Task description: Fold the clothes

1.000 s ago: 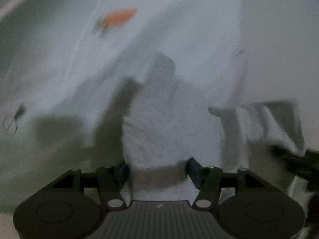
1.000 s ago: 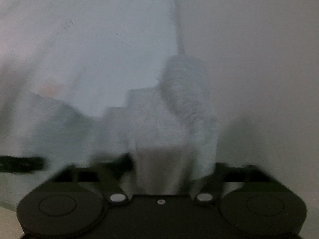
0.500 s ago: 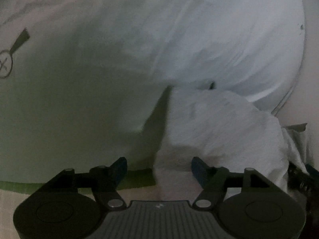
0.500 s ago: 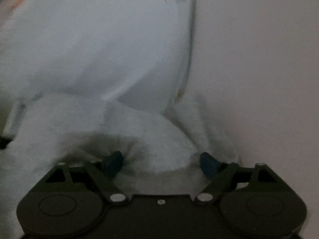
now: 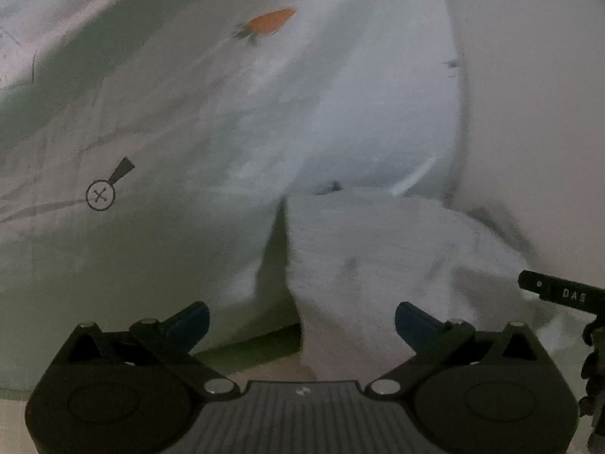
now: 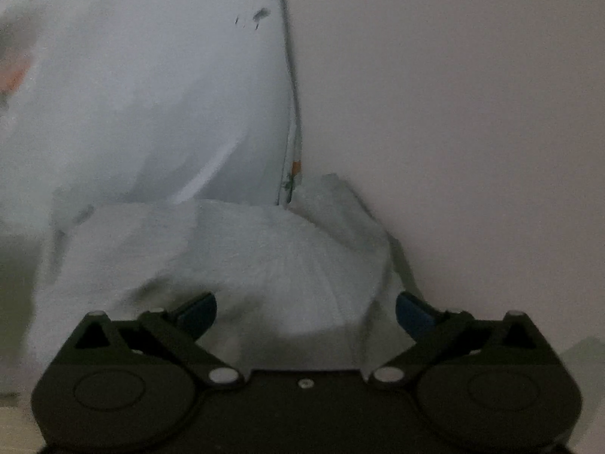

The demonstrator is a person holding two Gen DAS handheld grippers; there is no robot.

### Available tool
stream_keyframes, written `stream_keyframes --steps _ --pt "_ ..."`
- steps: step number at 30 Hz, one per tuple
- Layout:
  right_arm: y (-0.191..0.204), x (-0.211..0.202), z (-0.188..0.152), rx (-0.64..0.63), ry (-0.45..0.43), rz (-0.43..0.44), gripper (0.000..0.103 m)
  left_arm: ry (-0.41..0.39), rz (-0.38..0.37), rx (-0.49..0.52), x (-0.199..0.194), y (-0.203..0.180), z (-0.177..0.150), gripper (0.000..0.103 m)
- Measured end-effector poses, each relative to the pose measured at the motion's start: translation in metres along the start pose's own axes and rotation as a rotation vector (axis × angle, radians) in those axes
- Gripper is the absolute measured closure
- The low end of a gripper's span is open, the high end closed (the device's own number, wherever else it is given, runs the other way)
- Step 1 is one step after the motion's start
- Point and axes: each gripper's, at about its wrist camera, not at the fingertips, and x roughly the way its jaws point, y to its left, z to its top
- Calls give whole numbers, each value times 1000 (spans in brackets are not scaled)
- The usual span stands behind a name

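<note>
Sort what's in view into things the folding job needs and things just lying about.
Job:
white fleecy garment, bunched
left tool, opening, garment between its fingers
right tool, opening, over the garment

Lying about:
carrot-print sheet
pale wall

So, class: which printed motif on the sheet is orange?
The carrot print, high on the sheet; the crossed-circle mark lower left is black.

A soft heap of white fleecy cloth (image 5: pixel 378 265) fills the way straight ahead of the left gripper (image 5: pixel 301 319), whose jaws are opening around it untouched. Left of the heap, the white printed sheet (image 5: pixel 151 132) lies flat and passable. The right gripper (image 6: pixel 306 308), also opening, faces the same heap; the pale wall (image 6: pixel 453 113) closes its right side.
</note>
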Motion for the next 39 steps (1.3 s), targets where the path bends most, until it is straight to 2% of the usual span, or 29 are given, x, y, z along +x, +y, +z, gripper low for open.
stream_keyframes --steps 6,10,16,24,29,39 --pt "-19 -74 -33 87 68 32 1 -11 -64 -14 -66 -16 -31 0" --pt "-24 -126 -69 79 117 28 2 27 -44 22 -94 -21 -62 0" --pt "-27 -177 -109 53 202 8 2 120 -52 24 -123 -22 -103 0" --pt "-27 -211 -148 79 293 -9 3 164 -93 115 -150 -29 -137 0" --pt "-25 -221 -158 79 314 -21 3 173 -111 157 -159 -34 -147 0" --pt "-28 -229 -160 86 316 -25 3 186 -136 177 -162 -37 -152 0"
